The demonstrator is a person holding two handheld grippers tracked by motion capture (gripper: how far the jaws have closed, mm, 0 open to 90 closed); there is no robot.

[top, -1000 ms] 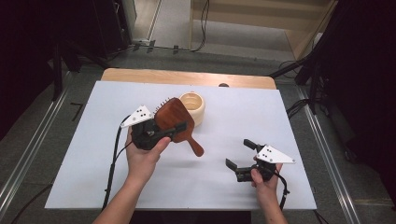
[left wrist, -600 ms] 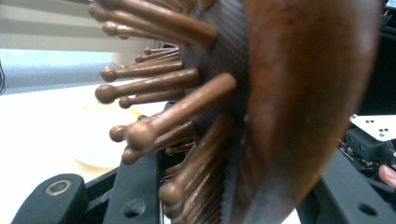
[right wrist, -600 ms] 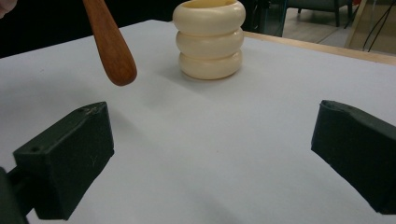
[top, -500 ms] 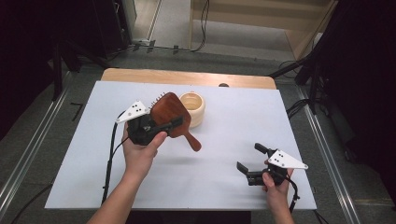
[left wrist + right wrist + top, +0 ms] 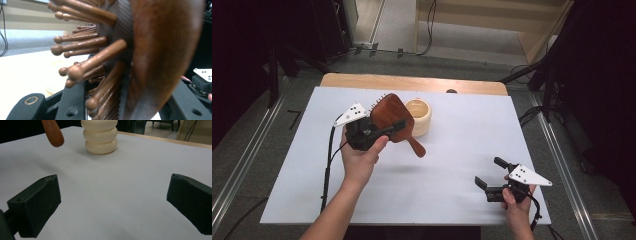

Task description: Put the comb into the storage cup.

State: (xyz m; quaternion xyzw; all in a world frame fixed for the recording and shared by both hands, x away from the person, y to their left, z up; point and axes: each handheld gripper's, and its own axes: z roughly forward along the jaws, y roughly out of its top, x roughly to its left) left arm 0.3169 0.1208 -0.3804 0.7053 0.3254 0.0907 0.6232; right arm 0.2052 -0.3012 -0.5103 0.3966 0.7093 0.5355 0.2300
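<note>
Left gripper (image 5: 384,131) jaws clamped on dark brown wooden paddle hairbrush (image 5: 393,120), lifted above white table mat (image 5: 462,120), handle slanting down-right. Left gripper view: rounded wooden bristles (image 5: 82,45) close up. Right gripper (image 5: 492,175) jaws spread, empty, near mat's front-right edge. Right gripper view: cream ribbed wooden cup (image 5: 101,136) standing beyond bare mat.

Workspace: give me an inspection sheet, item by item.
Surface: white sheet over a wooden table.
Things: brown hairbrush held off the sheet; cream ribbed pot standing beside it.
Clutter: nothing seen.
Grippers: left claw shut on the brush head; right claw open, low over the sheet's near right.
Cables: one trails from left claw; more on the floor.
Surroundings: dark stands, grey floor, metal rails.
</note>
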